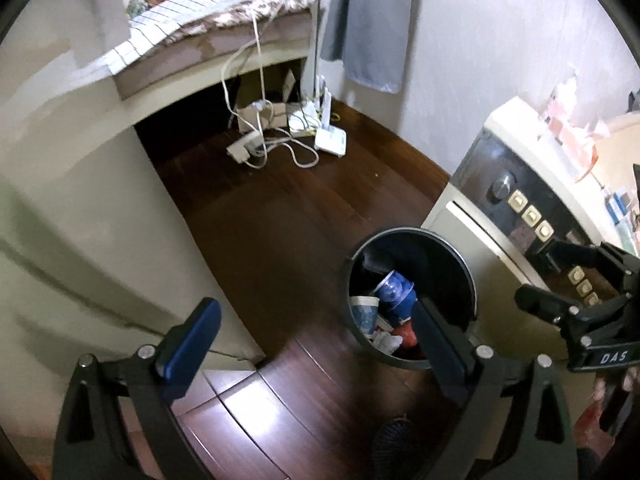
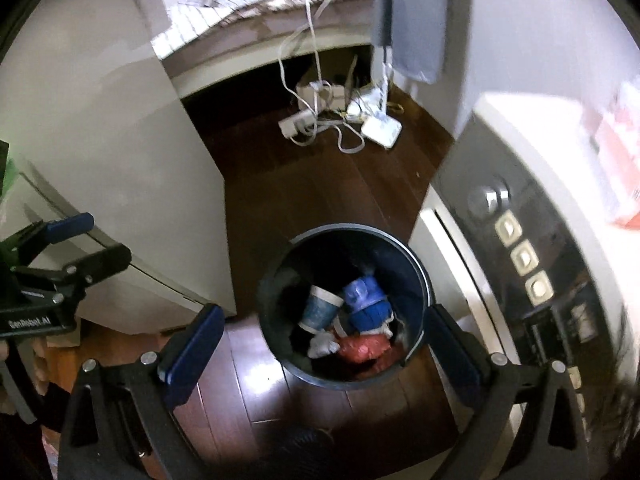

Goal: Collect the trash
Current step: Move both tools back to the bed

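Observation:
A dark round trash bin (image 1: 400,234) (image 2: 348,227) stands on the wooden floor. Inside it lie a blue-and-white paper cup (image 2: 320,308), a crushed blue container (image 2: 366,296), a red wrapper (image 2: 362,348) and crumpled white paper (image 2: 322,345). My right gripper (image 2: 326,350) hangs above the bin, open and empty. My left gripper (image 1: 316,340) is open and empty too, over the floor just left of the bin. Each gripper shows in the other's view: the right gripper (image 1: 552,276) at the right edge, the left gripper (image 2: 88,240) at the left edge.
A white cabinet (image 1: 100,200) stands close on the left. An appliance with a knob and buttons (image 1: 532,216) crowds the bin's right side. A power strip and cables (image 1: 248,148) and a white router (image 1: 330,138) lie by the bed. A grey cloth (image 1: 368,20) hangs on the wall.

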